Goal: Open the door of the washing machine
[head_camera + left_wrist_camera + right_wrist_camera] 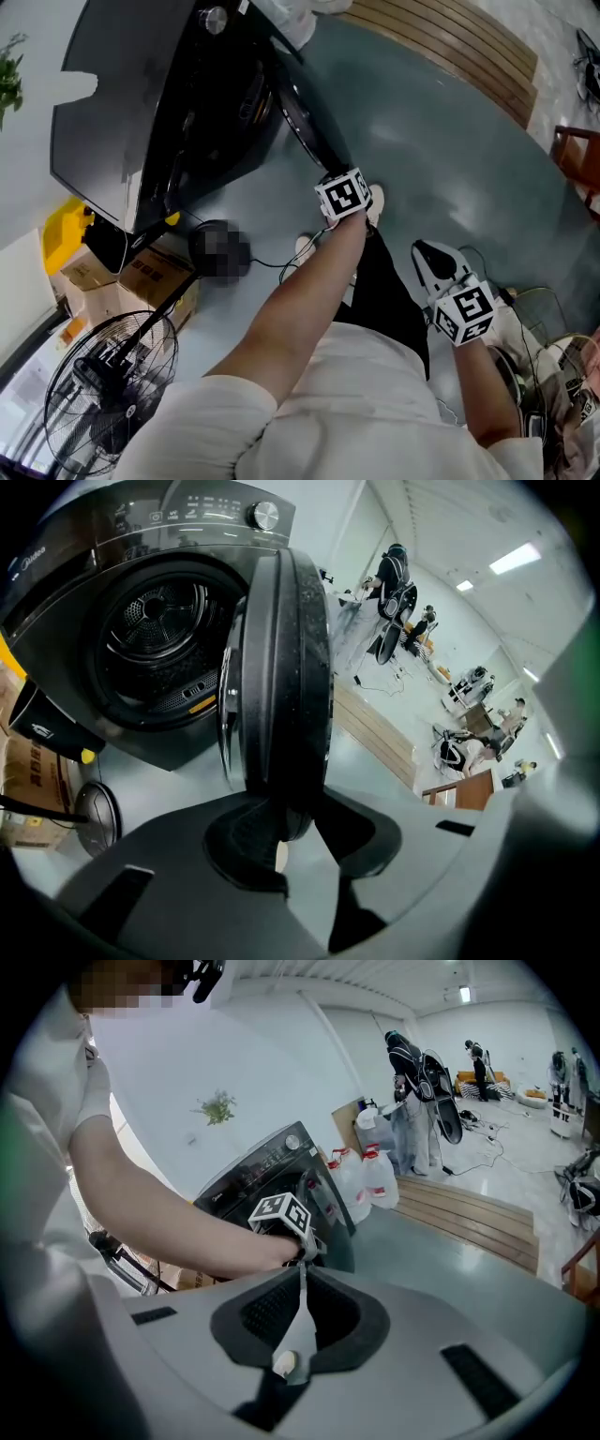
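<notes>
While the washing machine (141, 122) stands with its drum (159, 639) already exposed, its door (286, 667) juts out from the front panel and shows edge-on in the left gripper view, roughly square to the opening. The left hand-held gripper (291, 822) grips the door's outer rim, one pad on each side of the dark glossy edge. In the head view it sits at the door's free end (305, 127), low over the grey floor (450, 141). The right hand-held gripper (300, 1288) is closed on nothing, with its jaws drawn together. It hangs apart from the machine, beside the person's leg.

Judged from how far the door stands out, the opening looks largely done, so what remains is a last bit of swing or a clean release.

The main risk is the grip itself. The rim is smooth, rounded and thicker than the bite is deep, so a pull that strays off the hinge's arc could twist the pads and let the edge slide out. A freed door might then drift back toward the drum. Pushing on past the hinge's stop would load the hinge and could rock the machine. The person's foot is near the door's free end, and a thin cable (272, 264) lies on the floor just beside it, so a step back without looking could snag it.
</notes>
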Demonstrator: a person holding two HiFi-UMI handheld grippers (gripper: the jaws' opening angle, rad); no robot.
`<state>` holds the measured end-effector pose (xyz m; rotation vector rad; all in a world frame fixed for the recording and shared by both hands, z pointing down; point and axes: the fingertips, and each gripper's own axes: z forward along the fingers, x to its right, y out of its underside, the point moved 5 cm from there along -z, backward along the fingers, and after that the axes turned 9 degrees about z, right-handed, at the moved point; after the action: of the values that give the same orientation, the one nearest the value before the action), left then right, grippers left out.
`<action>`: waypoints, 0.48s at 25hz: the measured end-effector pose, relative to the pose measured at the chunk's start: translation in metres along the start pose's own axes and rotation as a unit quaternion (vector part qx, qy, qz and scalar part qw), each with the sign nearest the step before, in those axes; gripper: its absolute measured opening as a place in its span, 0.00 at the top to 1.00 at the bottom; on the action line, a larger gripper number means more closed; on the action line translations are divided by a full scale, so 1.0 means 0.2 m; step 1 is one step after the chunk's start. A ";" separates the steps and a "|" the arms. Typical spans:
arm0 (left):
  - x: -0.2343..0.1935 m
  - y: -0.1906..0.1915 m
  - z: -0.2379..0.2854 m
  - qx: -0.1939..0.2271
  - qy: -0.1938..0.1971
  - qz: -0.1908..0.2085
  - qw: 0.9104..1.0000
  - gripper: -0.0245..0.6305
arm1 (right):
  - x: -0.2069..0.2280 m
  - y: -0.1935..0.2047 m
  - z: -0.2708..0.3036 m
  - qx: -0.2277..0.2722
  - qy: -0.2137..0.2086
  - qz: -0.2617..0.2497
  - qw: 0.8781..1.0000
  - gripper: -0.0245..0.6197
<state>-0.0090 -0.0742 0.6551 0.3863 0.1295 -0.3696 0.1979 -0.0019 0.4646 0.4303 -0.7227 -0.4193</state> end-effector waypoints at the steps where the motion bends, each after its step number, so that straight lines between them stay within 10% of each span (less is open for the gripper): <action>1: 0.02 -0.01 0.01 -0.002 0.002 -0.005 1.000 0.81 | 0.01 0.00 -0.01 0.001 0.001 0.002 1.000 0.91; 12: 0.31 -0.12 0.10 -0.016 0.026 -0.060 0.998 0.80 | 0.17 -0.02 -0.07 0.010 0.015 0.022 1.000 0.91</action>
<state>0.0406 -0.1239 0.6534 0.3574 0.2107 -0.4748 0.2310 -0.0193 0.4717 0.4371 -0.7072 -0.3638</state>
